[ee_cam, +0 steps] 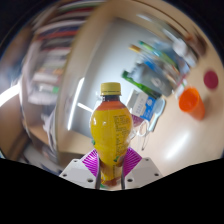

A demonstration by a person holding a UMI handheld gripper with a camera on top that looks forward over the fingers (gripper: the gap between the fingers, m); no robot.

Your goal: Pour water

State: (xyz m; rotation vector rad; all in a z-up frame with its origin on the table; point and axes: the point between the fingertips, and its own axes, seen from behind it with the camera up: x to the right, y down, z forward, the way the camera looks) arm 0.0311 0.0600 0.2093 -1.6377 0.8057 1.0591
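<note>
A white table point(185, 135) is seen tilted behind everything. A yellow bottle point(111, 130) with a yellow cap is held up between the fingers of the gripper point(111, 165), whose pink pads point(92, 163) are pressed on both its sides. An orange cup point(190, 100) is seen well apart on the table.

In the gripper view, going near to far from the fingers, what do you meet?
Gripper fingers with pink pads pressing both sides of the yellow plastic bottle with yellow cap → clear plastic water bottle lying tilted → orange cup → small magenta round object.
</note>
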